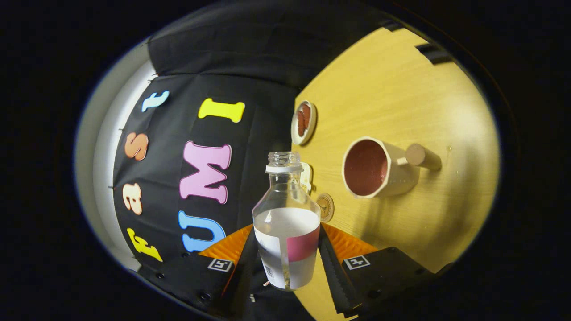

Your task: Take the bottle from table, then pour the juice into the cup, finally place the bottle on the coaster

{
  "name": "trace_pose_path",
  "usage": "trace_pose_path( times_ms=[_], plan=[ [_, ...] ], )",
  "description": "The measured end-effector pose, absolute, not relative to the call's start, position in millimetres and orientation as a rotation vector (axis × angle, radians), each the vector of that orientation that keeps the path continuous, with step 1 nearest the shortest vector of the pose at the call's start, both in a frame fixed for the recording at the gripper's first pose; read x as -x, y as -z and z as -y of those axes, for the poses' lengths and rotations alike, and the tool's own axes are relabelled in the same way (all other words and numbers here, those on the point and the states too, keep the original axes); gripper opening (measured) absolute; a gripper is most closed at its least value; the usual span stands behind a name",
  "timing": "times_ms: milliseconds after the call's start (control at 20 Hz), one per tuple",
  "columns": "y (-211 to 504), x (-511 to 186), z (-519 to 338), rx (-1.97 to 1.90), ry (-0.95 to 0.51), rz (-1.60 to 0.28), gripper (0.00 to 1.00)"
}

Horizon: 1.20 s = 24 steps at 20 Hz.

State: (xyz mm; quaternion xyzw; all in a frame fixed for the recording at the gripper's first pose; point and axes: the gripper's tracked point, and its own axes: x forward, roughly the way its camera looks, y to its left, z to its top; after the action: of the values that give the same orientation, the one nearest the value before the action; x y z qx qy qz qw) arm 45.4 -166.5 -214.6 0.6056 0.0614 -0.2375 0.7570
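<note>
A: Any writing you can read on the bottle?

B: None; its label wraps the lower body in white with a pink-red panel, and there is a barcode strip low on one side, but the print is too small to make out; each gripper finger carries a small square black-and-white marker, no words.

A: What is the bottle like?

B: Clear plastic, round shoulders narrowing to a threaded neck with a white collar ring; the mouth is open, no cap on it; the liquid inside looks whitish.

A: And the fingers?

B: Black, ribbed on the inner faces, orange ridged plates behind them; they sit narrow, one against each side of the bottle's labelled body, holding it between them.

A: Where is it among the rest?

B: Beyond the fingers lies a pale wooden table, seen tilted; the cup, cream, faceted, reddish inside with a round wooden handle, stands apart from the bottle's neck; a round tan coaster shows just beside the bottle's shoulder; a small cream dish with reddish contents lies farther off.
</note>
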Motion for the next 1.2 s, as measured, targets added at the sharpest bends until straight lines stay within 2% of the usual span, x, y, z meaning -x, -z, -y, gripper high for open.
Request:
trace_pose_path(
  times_ms=[400, 950, 1200],
  plan=[
    [151, -57, 155, -0.759, 0.562, -0.047, 0.75],
    [59, -115, 102, -0.252, 0.398, 0.057, 0.74],
    [68, -148, 86, -0.16, 0.376, 0.065, 0.74]
  ],
)
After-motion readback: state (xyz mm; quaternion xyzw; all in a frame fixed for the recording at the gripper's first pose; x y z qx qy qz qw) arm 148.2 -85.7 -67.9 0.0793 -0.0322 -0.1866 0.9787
